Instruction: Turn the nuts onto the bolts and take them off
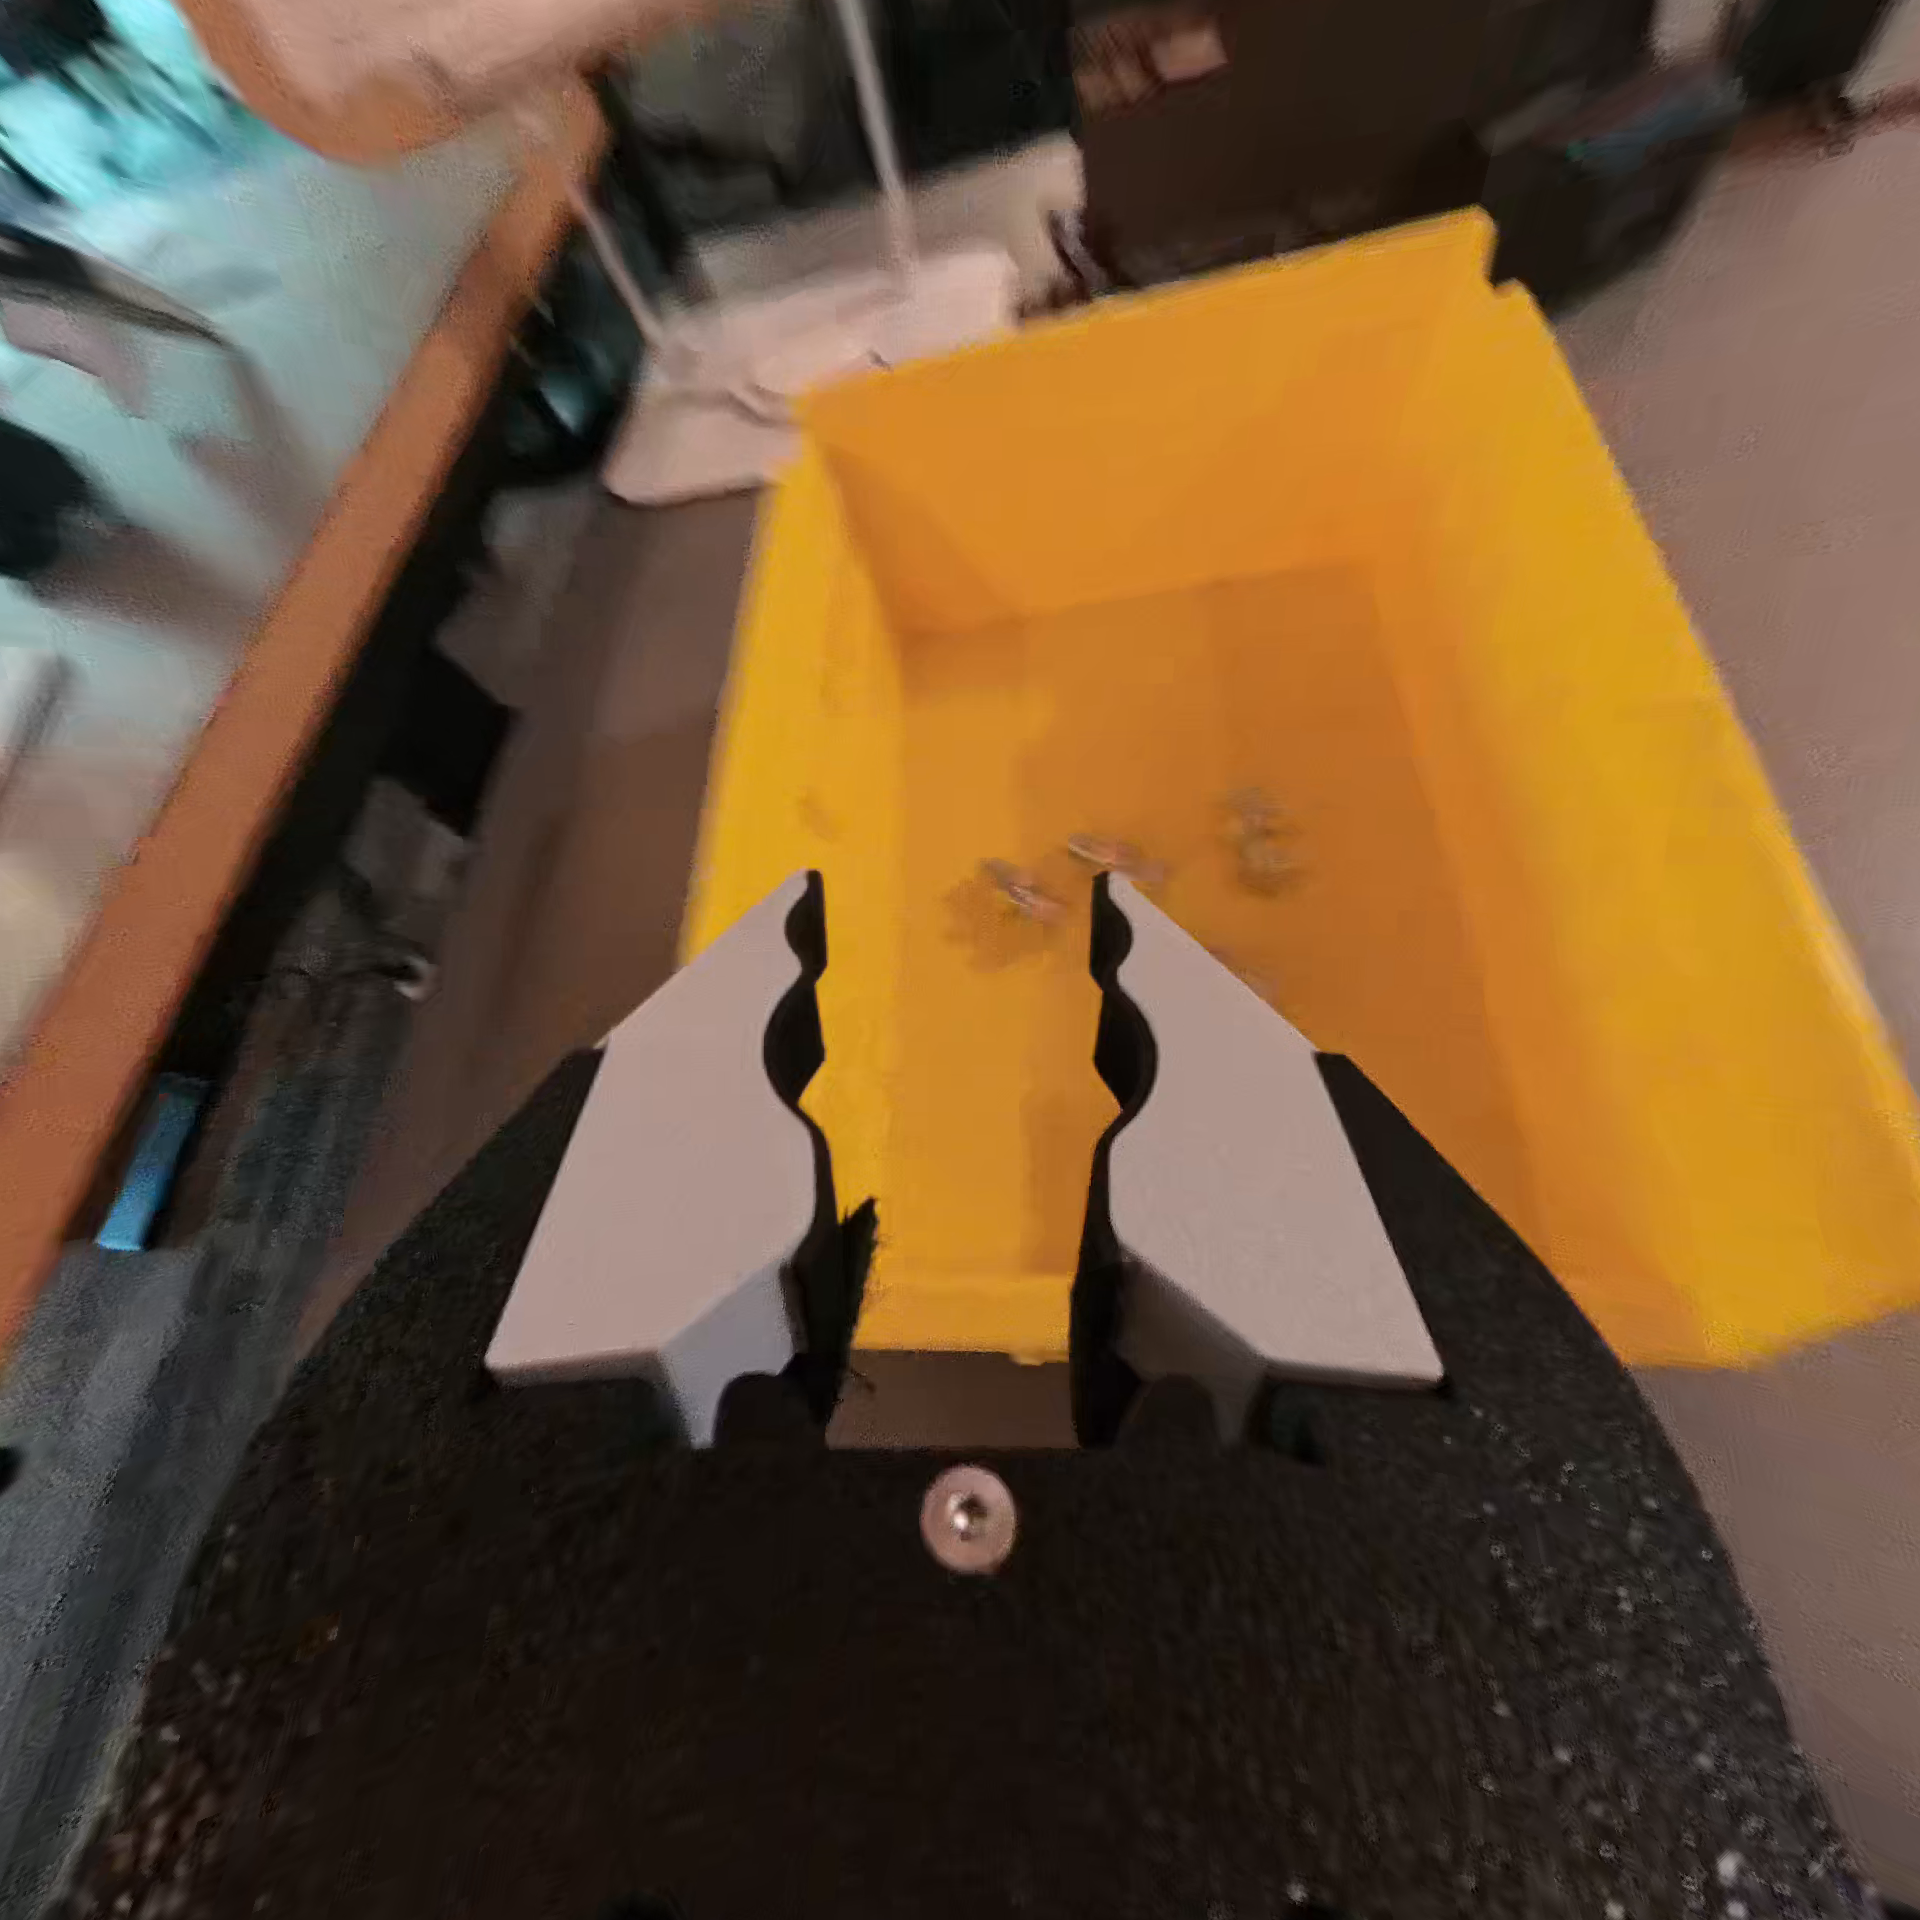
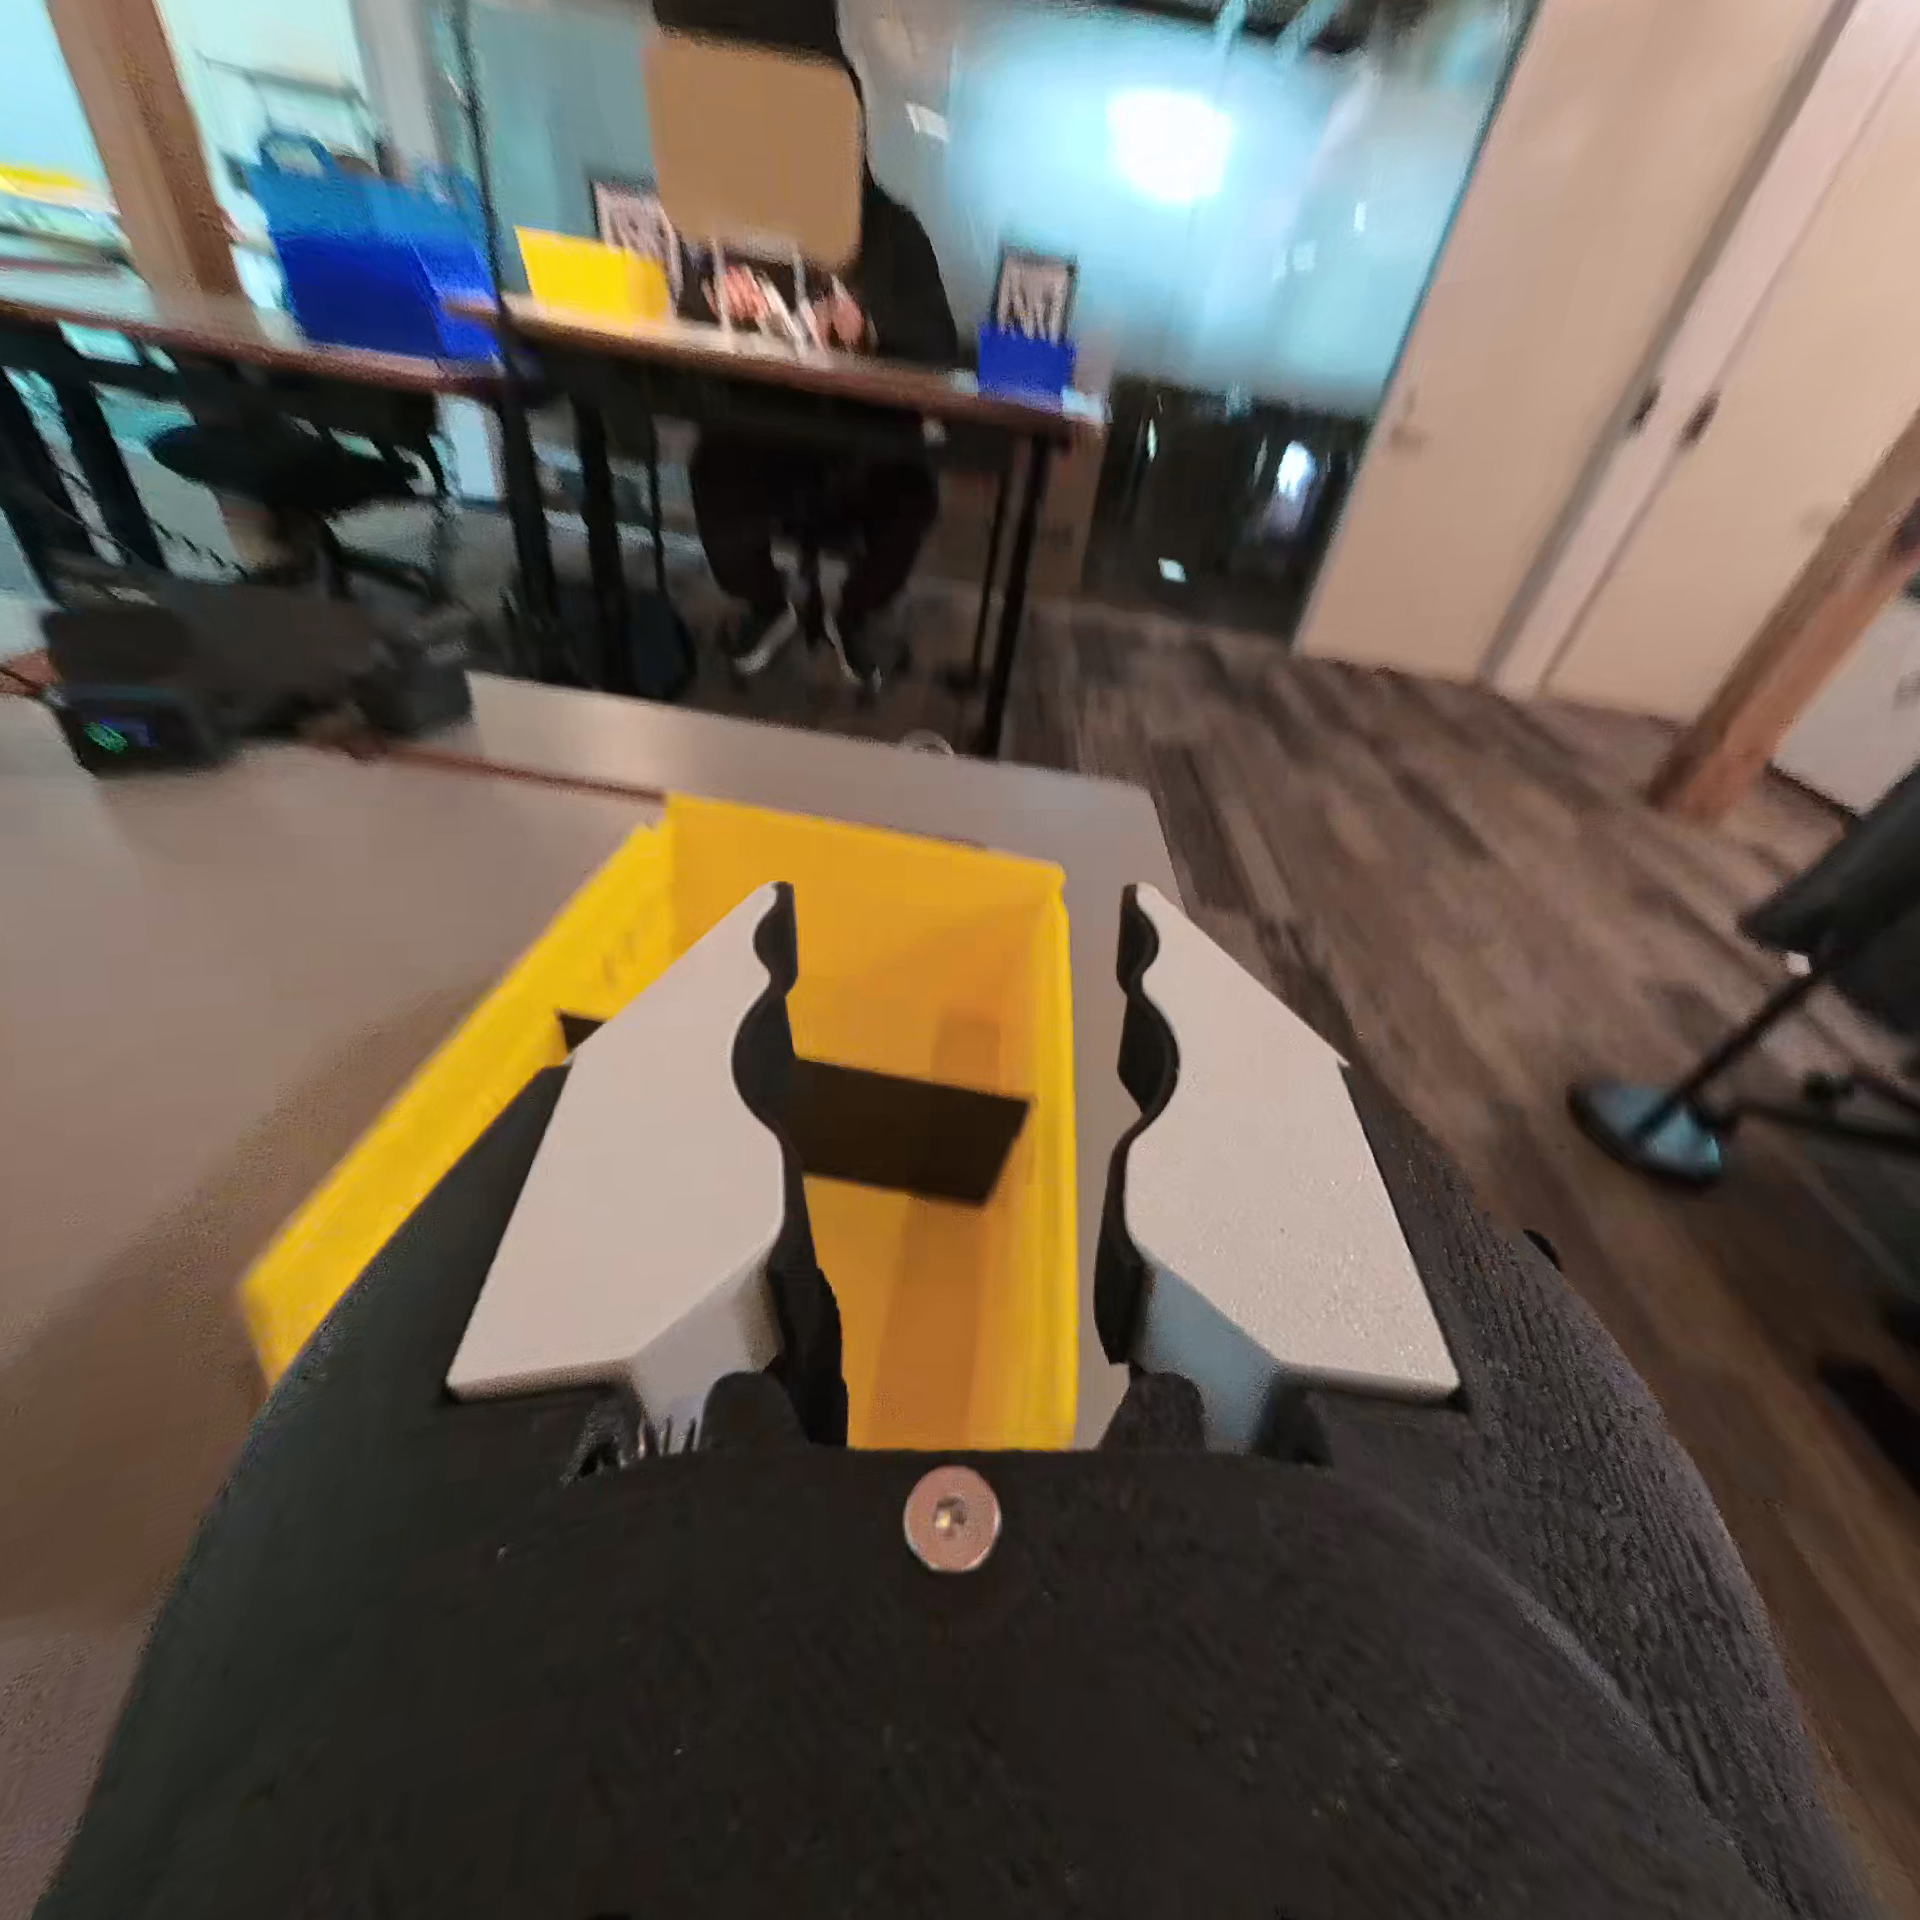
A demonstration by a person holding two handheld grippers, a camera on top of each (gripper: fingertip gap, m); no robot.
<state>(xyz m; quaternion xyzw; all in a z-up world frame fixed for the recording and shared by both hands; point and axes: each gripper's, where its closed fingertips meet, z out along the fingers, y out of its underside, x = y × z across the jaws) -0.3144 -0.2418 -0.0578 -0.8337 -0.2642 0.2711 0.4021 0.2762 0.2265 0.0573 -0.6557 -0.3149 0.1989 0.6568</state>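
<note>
In the left wrist view a yellow bin stands on the grey table. Several small metal nuts and bolts lie blurred on its floor. My left gripper is open and empty, above the bin's near left part. In the right wrist view my right gripper is open and empty over a yellow bin that has a black divider across it. I see no hardware in that bin.
The grey table ends just past the bin in the right wrist view, with wood floor to the right. A black device sits at the far left. A seated person is at a far desk. A wooden frame edge runs left of the bin. There is about 75 centimetres between the tips of the two grippers.
</note>
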